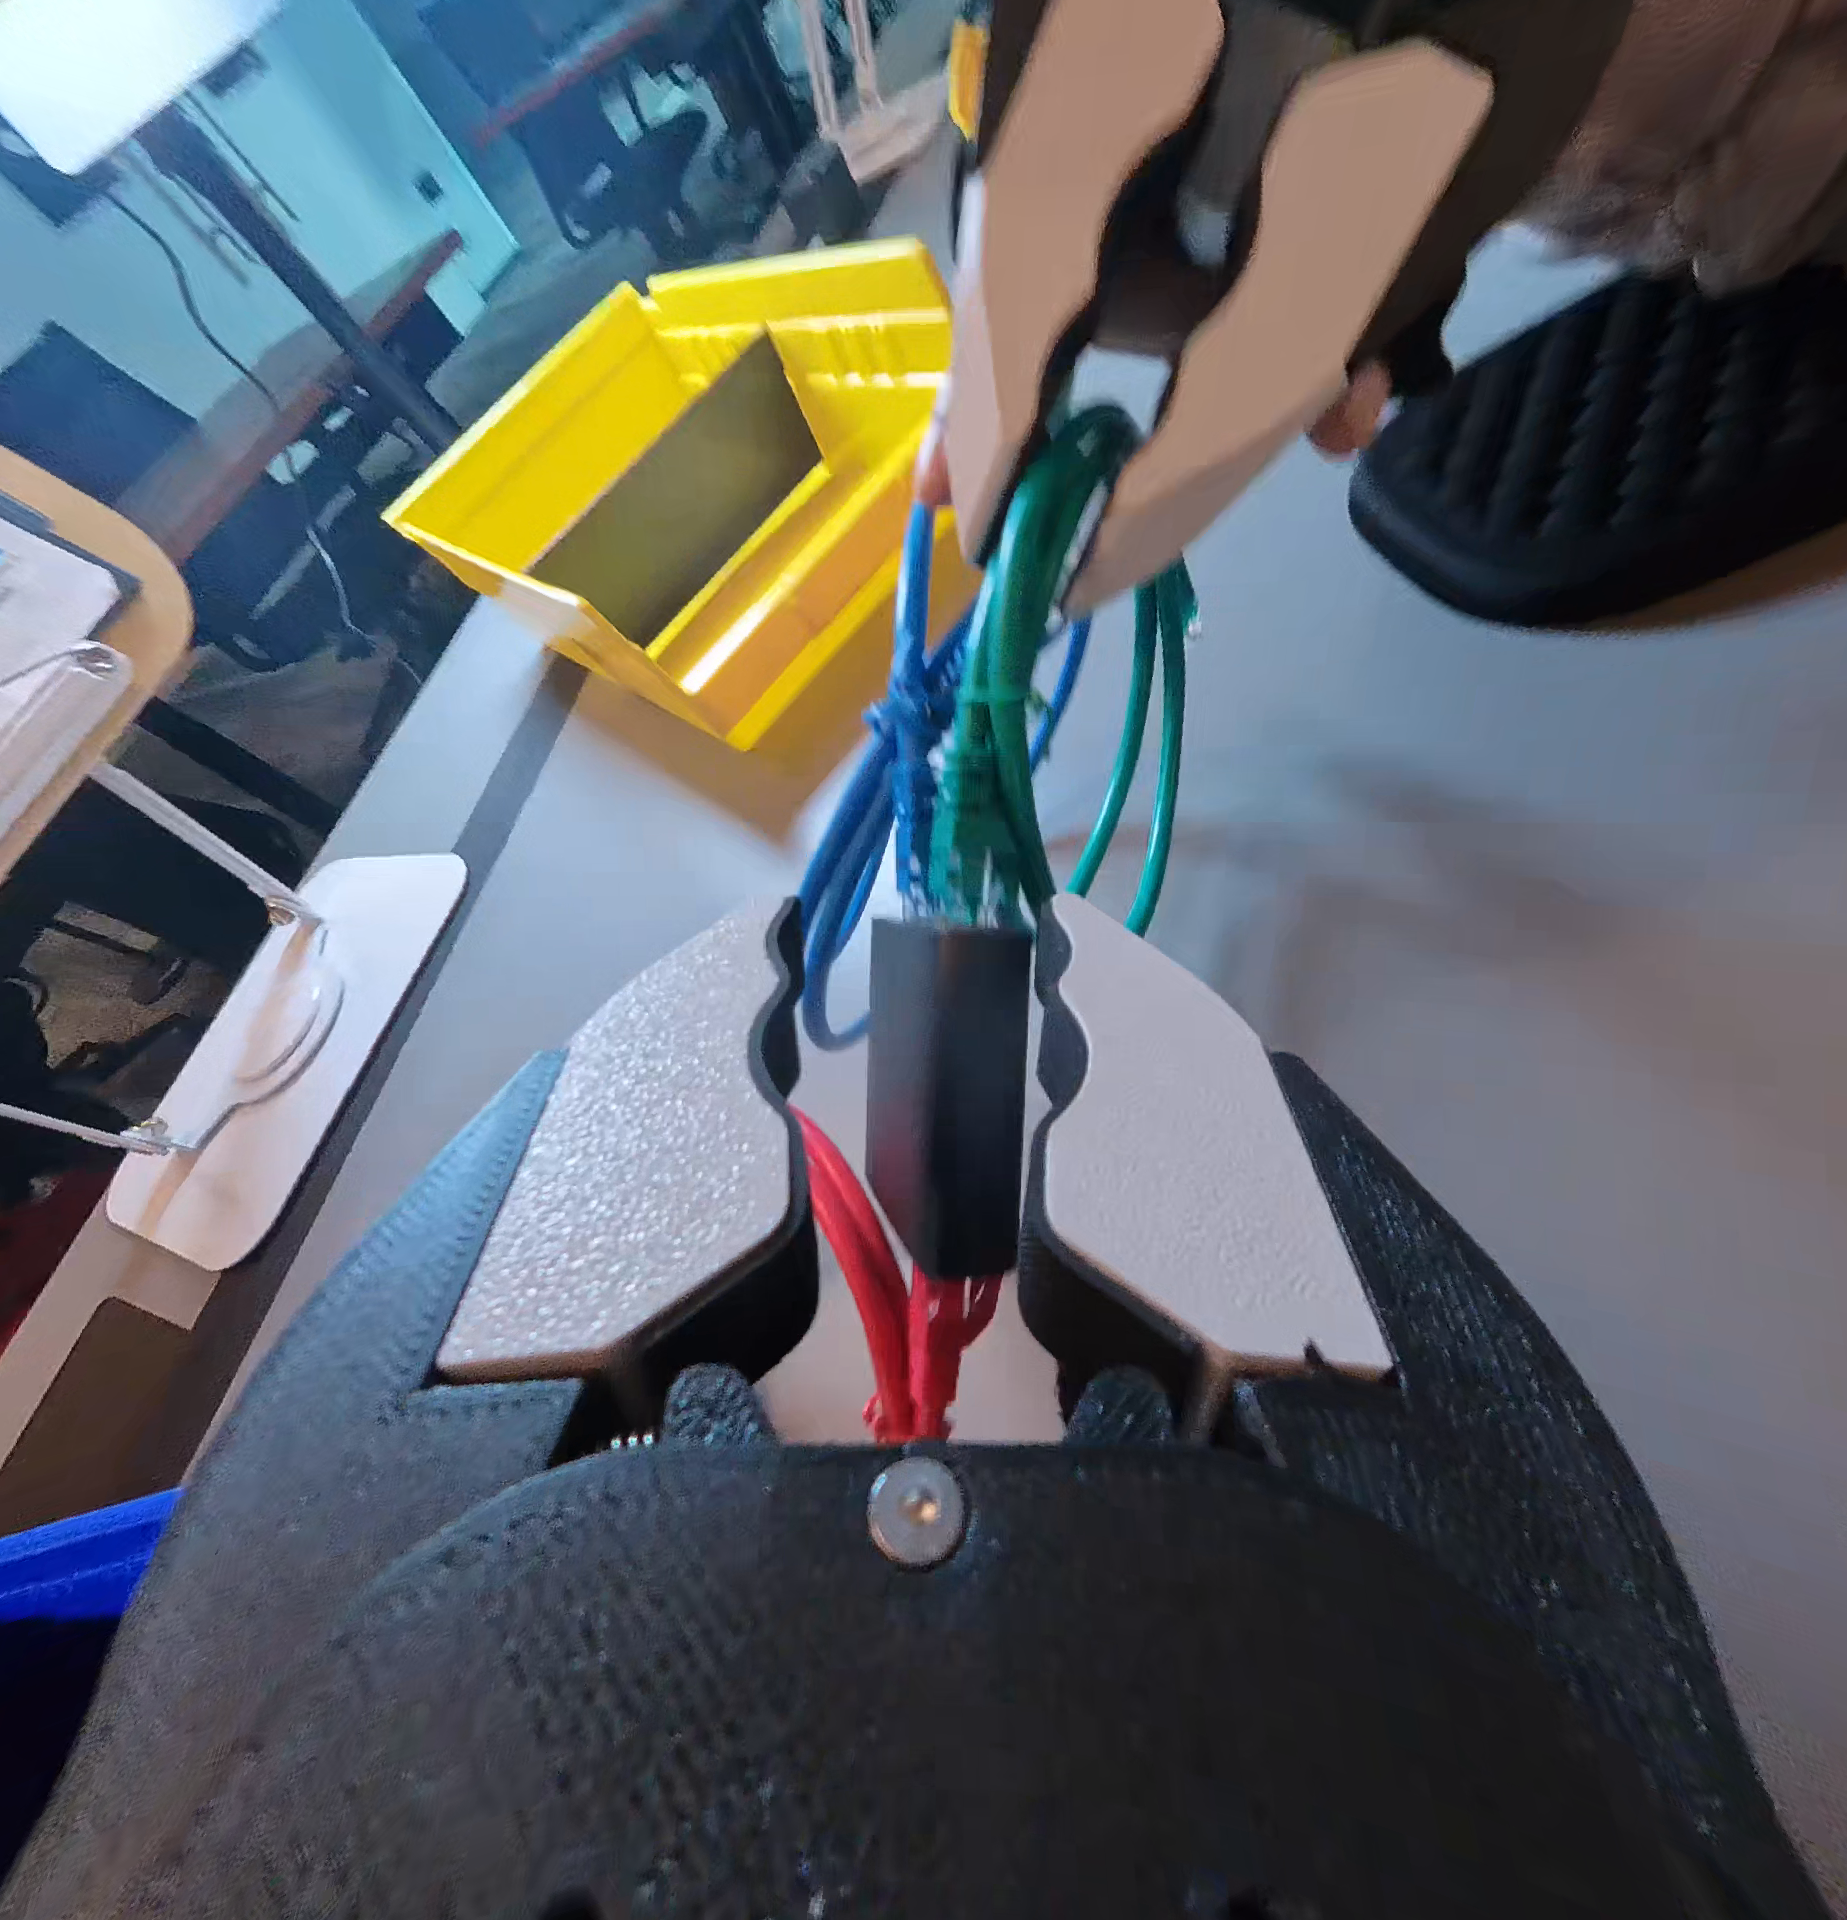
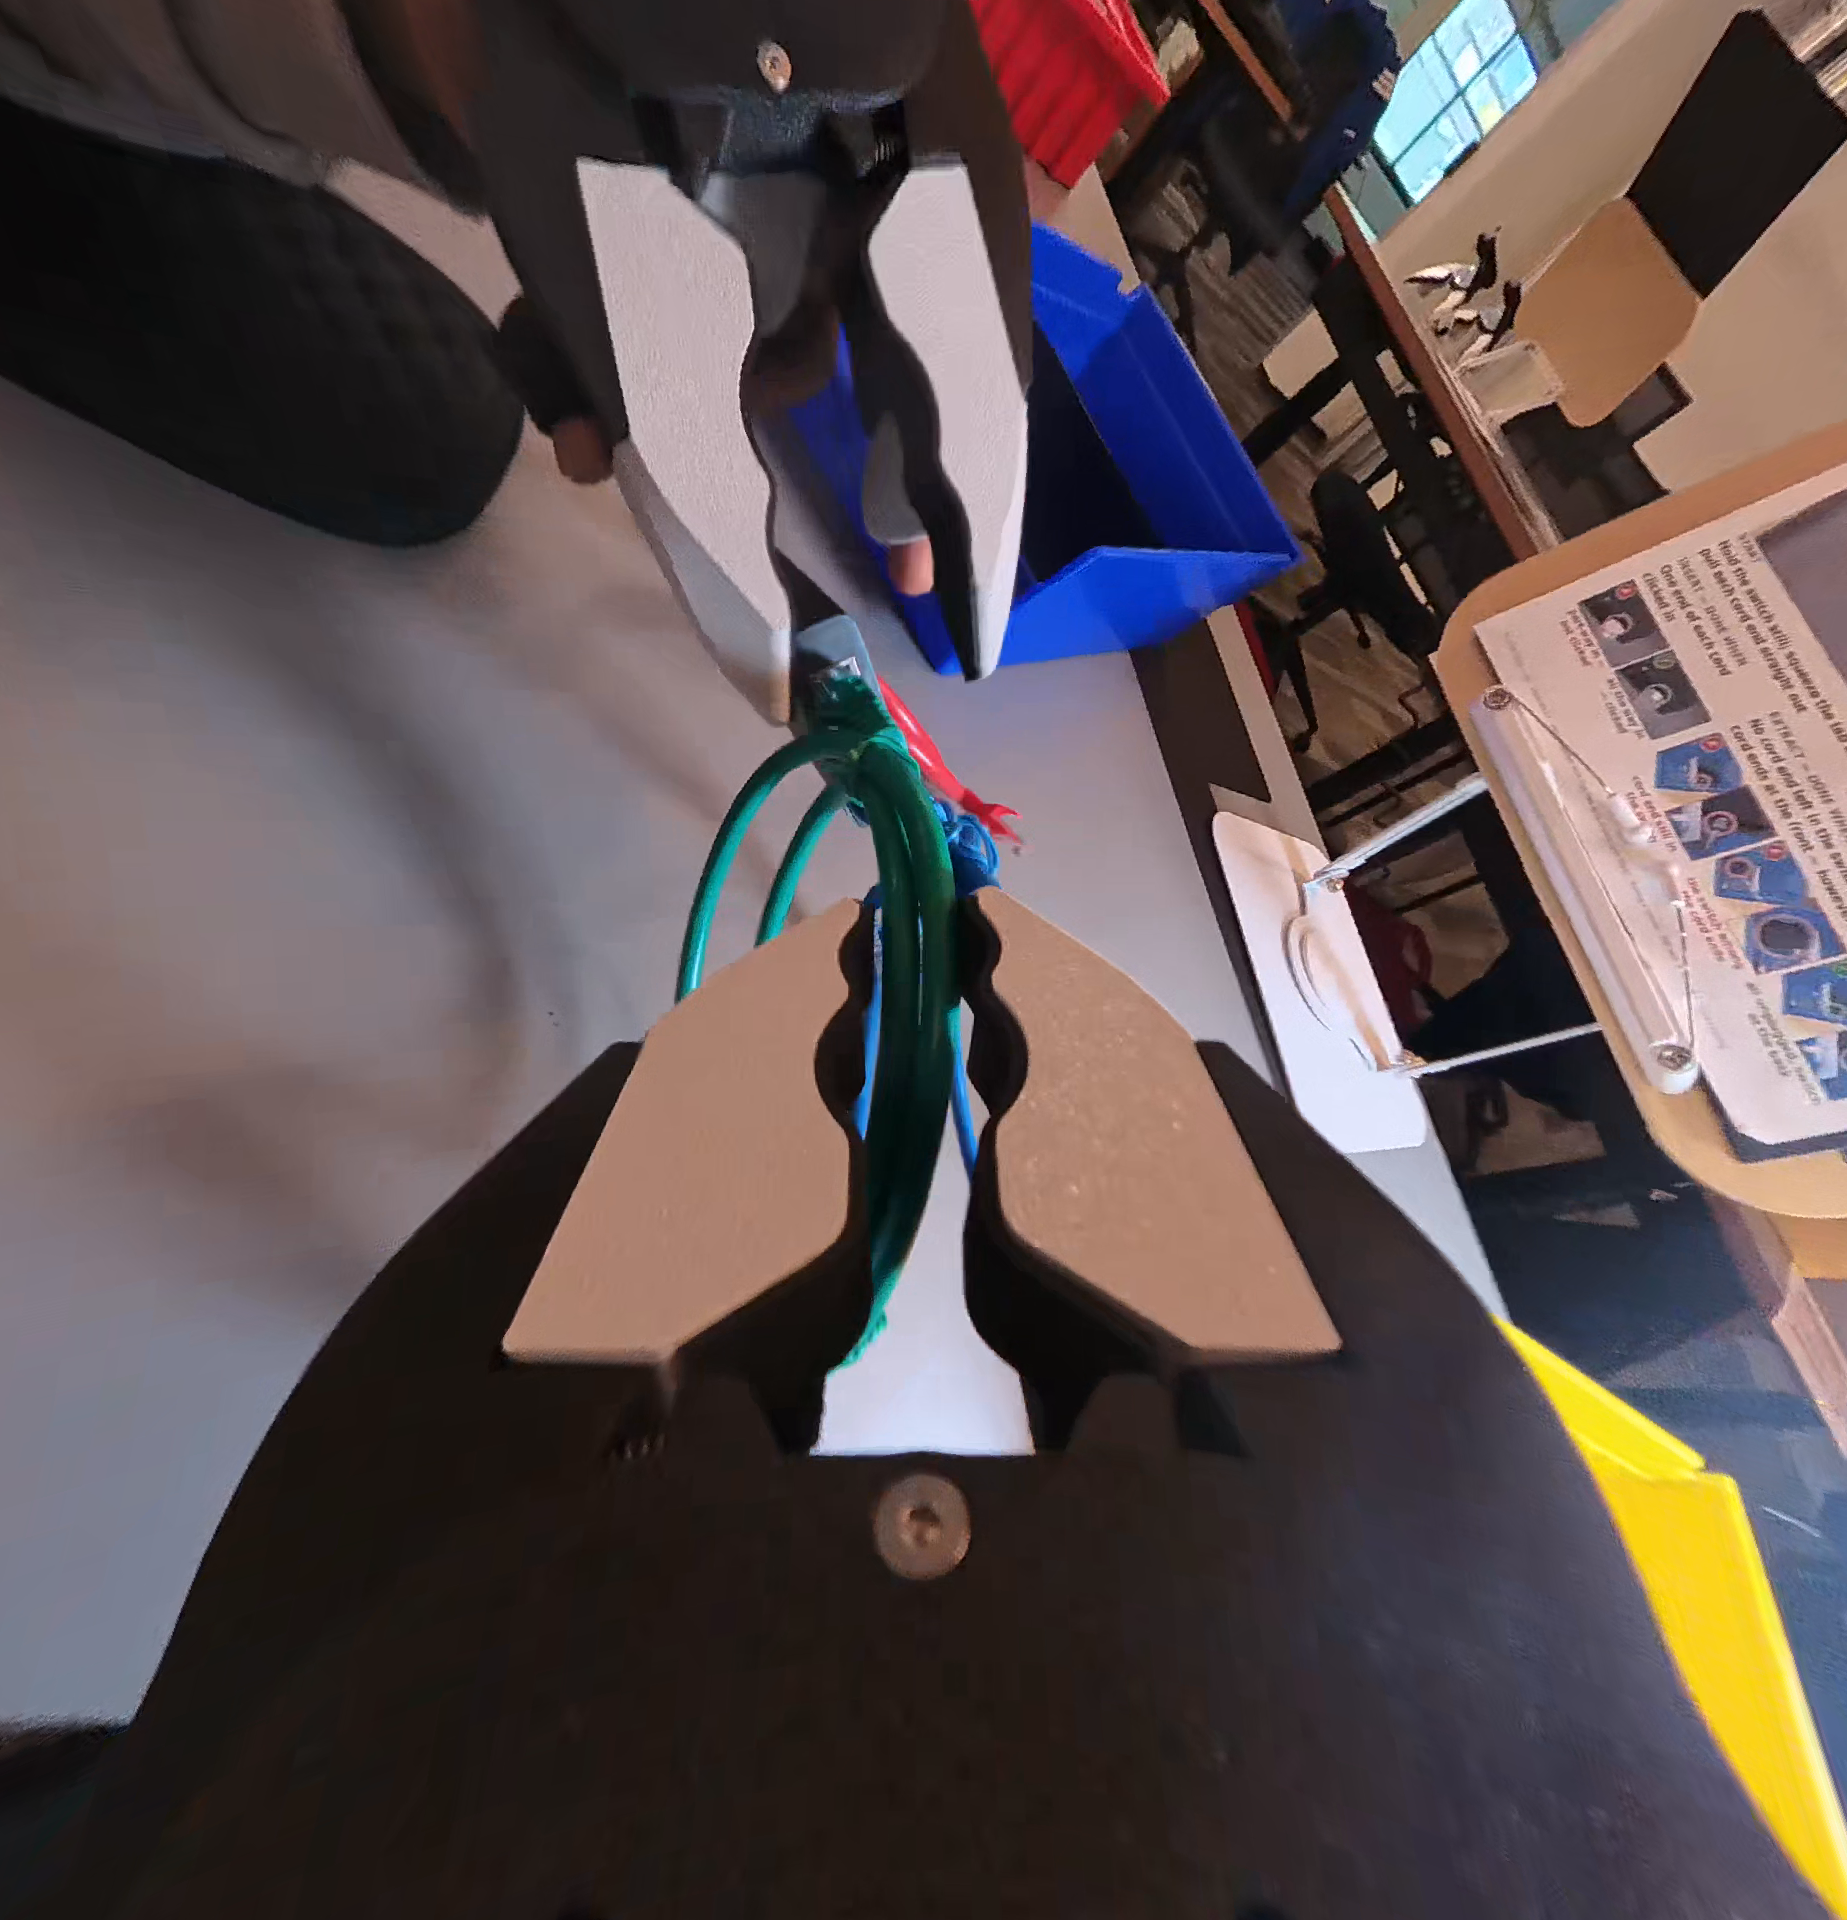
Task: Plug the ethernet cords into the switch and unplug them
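Three cords (image 1: 986,665) – one switch (image 1: 945,1091) – two bins (image 1: 690,468).

The left gripper (image 1: 919,1049) and the right gripper (image 2: 914,997) face each other above the table, tips close. The left one's jaws stand a little apart with a black block between them. The right one's jaws are nearly closed, pinching green cord.
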`<state>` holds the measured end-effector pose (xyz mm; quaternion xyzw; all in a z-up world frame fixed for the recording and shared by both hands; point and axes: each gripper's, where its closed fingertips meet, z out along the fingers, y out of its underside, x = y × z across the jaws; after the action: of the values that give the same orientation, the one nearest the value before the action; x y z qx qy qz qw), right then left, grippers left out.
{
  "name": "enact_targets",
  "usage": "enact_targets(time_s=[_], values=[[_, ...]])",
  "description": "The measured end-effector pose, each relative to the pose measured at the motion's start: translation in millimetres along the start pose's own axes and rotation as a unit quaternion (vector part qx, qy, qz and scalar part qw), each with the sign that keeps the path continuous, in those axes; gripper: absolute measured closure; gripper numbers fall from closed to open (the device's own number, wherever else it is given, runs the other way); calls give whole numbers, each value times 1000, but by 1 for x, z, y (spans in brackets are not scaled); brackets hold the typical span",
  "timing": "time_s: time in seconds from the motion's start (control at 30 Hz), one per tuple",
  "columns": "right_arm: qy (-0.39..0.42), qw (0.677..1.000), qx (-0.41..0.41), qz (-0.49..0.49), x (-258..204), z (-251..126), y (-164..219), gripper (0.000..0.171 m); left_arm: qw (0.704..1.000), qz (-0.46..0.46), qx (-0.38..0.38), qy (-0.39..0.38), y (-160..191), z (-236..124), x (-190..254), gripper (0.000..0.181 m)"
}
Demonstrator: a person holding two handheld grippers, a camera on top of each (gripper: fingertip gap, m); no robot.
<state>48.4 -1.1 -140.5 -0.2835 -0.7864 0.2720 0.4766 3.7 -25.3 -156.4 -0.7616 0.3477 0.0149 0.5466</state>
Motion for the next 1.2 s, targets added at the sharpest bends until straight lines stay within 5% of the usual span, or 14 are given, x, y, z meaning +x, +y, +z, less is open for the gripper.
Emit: enact_targets(time_s=[0.1, 0.27, 0.4, 0.7, 0.8, 0.93, 1.2], values=[[3, 999, 14, 35, 1, -3, 4, 156, 998, 34, -54, 11, 29, 9, 10, 124], [-1, 997, 22, 69, 6, -9, 11, 156, 985, 134, -56, -89, 25, 6, -6, 159], [4, 995, 11, 96, 12, -16, 19, 153, 988, 123, -49, -78, 16, 1, -2, 159], [85, 986, 117, 81, 53, -67, -26, 147, 991, -103, 0, 85, -13, -33, -8, 159], [97, 969, 191, 122, 76, -95, -27, 146, 957, -199, 39, 208, -29, -49, -2, 160], [116, 968, 192, 108, 86, -96, 5, 146, 856, -299, 104, 408, -52, -67, 30, 160], [-60, 982, 165, -68, -29, -23, -35, 117, 777, -350, 72, 518, -31, -29, 75, 160]])
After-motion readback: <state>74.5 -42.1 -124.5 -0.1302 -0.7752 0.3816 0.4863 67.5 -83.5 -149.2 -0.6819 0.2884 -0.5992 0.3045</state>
